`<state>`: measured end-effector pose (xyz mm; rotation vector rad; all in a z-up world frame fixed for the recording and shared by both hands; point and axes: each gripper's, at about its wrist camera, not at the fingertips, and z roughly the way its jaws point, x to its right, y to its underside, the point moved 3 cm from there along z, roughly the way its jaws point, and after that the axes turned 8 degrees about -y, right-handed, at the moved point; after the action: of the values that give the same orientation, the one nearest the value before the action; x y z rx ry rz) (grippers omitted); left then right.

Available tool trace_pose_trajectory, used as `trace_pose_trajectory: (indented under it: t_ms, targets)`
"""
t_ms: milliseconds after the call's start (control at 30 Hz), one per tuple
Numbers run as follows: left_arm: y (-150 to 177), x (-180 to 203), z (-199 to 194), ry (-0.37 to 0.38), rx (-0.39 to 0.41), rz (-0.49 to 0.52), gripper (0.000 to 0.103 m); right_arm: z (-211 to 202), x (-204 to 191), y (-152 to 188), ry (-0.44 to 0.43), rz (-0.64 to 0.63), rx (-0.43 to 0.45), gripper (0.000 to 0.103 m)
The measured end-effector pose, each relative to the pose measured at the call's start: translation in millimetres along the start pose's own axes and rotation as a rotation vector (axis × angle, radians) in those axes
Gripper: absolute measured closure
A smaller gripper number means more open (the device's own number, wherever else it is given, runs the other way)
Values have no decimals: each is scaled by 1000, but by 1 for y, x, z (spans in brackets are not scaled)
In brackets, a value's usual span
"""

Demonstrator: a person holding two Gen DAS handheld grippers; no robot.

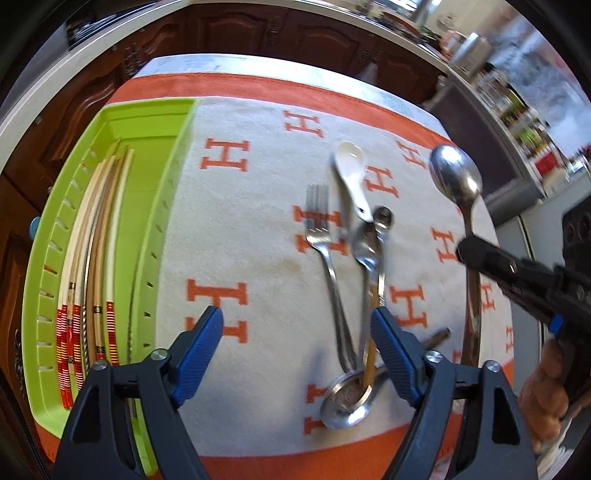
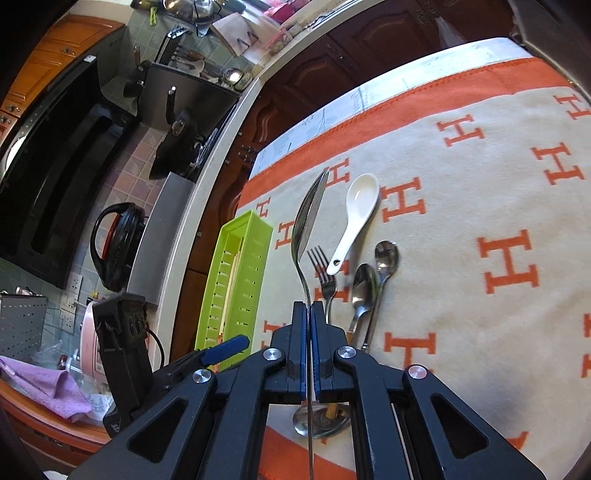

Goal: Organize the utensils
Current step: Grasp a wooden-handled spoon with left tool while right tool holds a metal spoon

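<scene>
My right gripper (image 2: 308,308) is shut on the handle of a large steel spoon (image 2: 308,218) and holds it above the cloth, bowl pointing away; the left wrist view shows this spoon (image 1: 456,173) at the right. My left gripper (image 1: 297,325) hangs open over the cloth with nothing pressed between its pads. Below it lie a fork (image 1: 319,221), a white ceramic spoon (image 1: 351,162), two small steel spoons (image 1: 367,243) and a wide steel spoon bowl (image 1: 347,402). A green tray (image 1: 147,122) at the left holds several chopsticks (image 1: 99,240).
A cream cloth with orange H letters (image 2: 509,258) covers the table. Dark wooden cabinets (image 1: 229,29) stand beyond its far edge. A hand (image 1: 543,398) grips the right tool. A kitchen counter with pots (image 2: 181,125) lies to the left.
</scene>
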<state>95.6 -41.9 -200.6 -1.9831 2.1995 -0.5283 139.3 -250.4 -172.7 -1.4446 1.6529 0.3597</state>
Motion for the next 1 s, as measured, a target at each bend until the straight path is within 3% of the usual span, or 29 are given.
trace_pose_trajectory:
  t_ms: [133,300,433,733,933,1000]
  targets:
    - [11,12,-6,30,3,106,27,-23,7,2,16,18,30,101]
    - [31,29,-4,78,-52,222,27,-47,15,9,18,38,60,101]
    - [45,39,1,46,-84,299,27,-54,18,12,16,50,66,101]
    - [51,30,10,22,-117,266,28,-64,22,20,1,46,63,101]
    - [22,38,16,57,-95,229,47,-65,21,20,-2,48,63,101]
    - [10,42,24,75,-105,204,60,-64,20,20,-2,49,63,101]
